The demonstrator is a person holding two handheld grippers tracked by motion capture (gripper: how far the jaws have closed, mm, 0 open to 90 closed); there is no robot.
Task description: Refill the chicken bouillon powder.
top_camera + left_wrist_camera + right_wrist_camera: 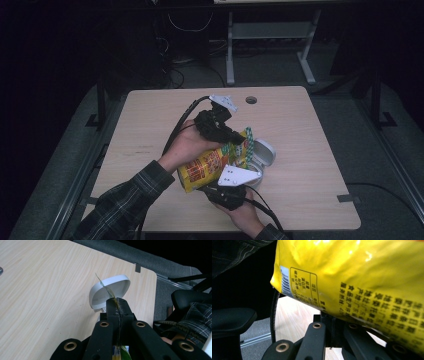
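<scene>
One yellow bag (pixel 202 167), black print unreadable, pinched by left hand-held gripper (pixel 117 305); right hand-held gripper (pixel 332 322) state unclear; one white bowl (pixel 110 290) on surface (pixel 150 130).

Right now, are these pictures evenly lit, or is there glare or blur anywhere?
High view: a dim room, with the wooden table lit and the surroundings nearly black. Left gripper view: the white bowl is sharp and evenly lit. Right gripper view: bright glare on the yellow bag, with its closest print blurred.

The snack bag (pixel 207 167) lies at the centre of the table (pixel 310 165), between both grippers. The bowl (pixel 264 152) sits just right of it, touching.
</scene>
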